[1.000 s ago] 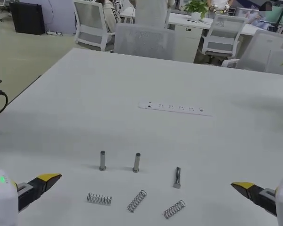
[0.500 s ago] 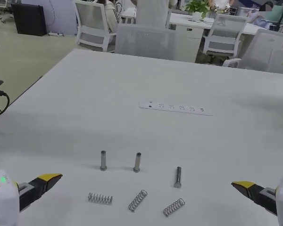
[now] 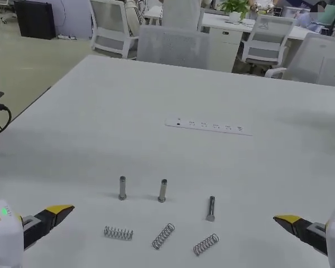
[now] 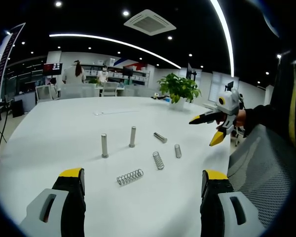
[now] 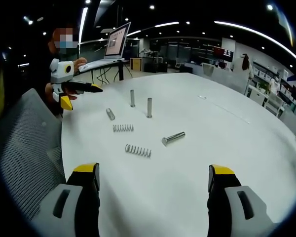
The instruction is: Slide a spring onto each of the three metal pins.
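Two metal pins (image 3: pixel 122 187) (image 3: pixel 162 190) stand upright on the white table (image 3: pixel 156 100). A third pin (image 3: pixel 211 208) lies on its side to their right, as the right gripper view (image 5: pixel 173 138) makes plain. Three springs (image 3: pixel 118 233) (image 3: pixel 163 236) (image 3: pixel 206 244) lie loose in a row in front of the pins. My left gripper (image 3: pixel 56 212) hovers open at the near left, level with the springs and well apart from them. In its own view (image 4: pixel 143 174) nothing sits between the jaws. My right gripper (image 3: pixel 287 220) hovers open at the near right and holds nothing (image 5: pixel 154 169).
A white power strip (image 3: pixel 208 126) is set into the table beyond the pins. Office chairs (image 3: pixel 173 47) stand past the far edge. A black cable (image 3: pixel 0 114) hangs off the left edge. A laptop (image 5: pixel 116 42) sits on another desk.
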